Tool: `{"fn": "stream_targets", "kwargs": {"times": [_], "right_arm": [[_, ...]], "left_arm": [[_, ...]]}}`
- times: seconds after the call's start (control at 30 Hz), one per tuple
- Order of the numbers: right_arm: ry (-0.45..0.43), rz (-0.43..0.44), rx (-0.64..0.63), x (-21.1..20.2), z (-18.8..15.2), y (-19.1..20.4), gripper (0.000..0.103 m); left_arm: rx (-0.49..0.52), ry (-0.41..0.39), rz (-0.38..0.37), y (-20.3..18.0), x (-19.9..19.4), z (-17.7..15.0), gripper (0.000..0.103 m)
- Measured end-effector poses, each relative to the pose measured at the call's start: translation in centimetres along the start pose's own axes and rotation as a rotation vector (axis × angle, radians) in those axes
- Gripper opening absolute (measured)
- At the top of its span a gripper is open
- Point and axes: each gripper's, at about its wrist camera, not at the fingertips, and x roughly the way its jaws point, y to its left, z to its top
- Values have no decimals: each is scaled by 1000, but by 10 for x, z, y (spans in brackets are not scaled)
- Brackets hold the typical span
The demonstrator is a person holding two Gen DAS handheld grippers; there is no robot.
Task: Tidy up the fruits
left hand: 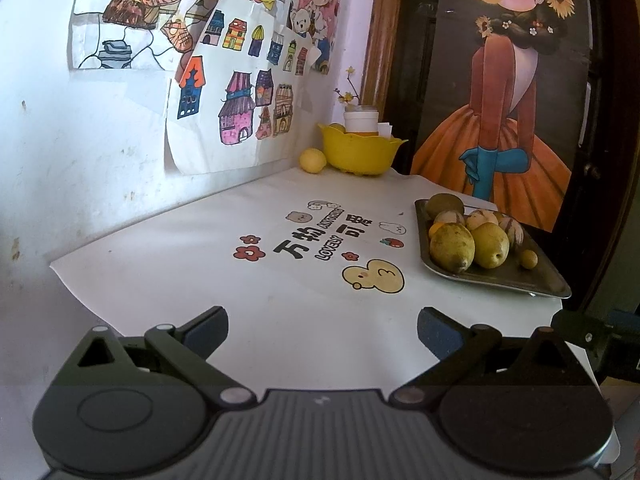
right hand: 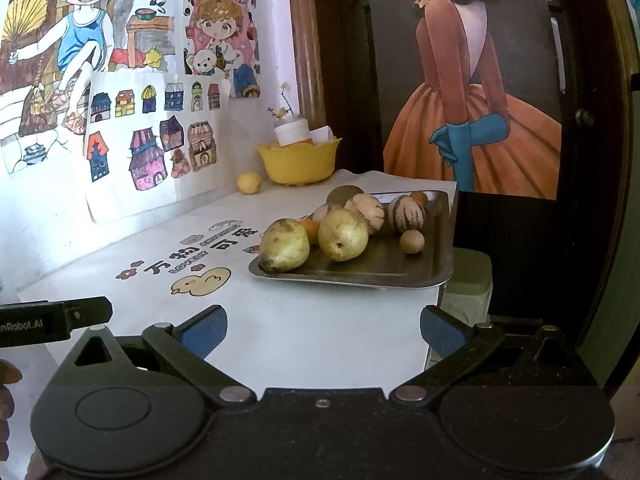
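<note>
A metal tray (left hand: 532,282) (right hand: 400,274) at the table's right edge holds several fruits: two yellow-green pears (left hand: 452,247) (right hand: 285,250), striped round fruits (right hand: 406,213), a brown kiwi (left hand: 443,205) and a small round brown fruit (right hand: 412,241). A yellow bowl (left hand: 360,152) (right hand: 298,162) stands at the far corner, a lemon (left hand: 313,160) (right hand: 249,182) beside it. My left gripper (left hand: 322,330) is open and empty above the near table. My right gripper (right hand: 323,330) is open and empty, in front of the tray.
A white cloth with printed cartoons (left hand: 320,240) covers the table. A white jar with a flower sprig (left hand: 361,120) sits in the bowl. Drawings hang on the left wall (left hand: 240,100). A dark door with a girl poster (left hand: 500,120) stands behind the tray.
</note>
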Motion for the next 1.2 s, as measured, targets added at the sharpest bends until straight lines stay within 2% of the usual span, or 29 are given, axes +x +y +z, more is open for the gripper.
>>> {"fn": "stream_targets", "kwargs": {"times": [0.7, 0.9, 1.2], "right_arm": [[10, 4, 8, 0, -3, 1, 102], [16, 5, 11, 2, -4, 2, 102], [27, 8, 23, 2, -6, 5, 102]], "left_arm": [[1, 6, -1, -2, -1, -1, 103], [56, -22, 11, -8, -6, -1, 103], [8, -10, -2, -2, -4, 1, 103]]}}
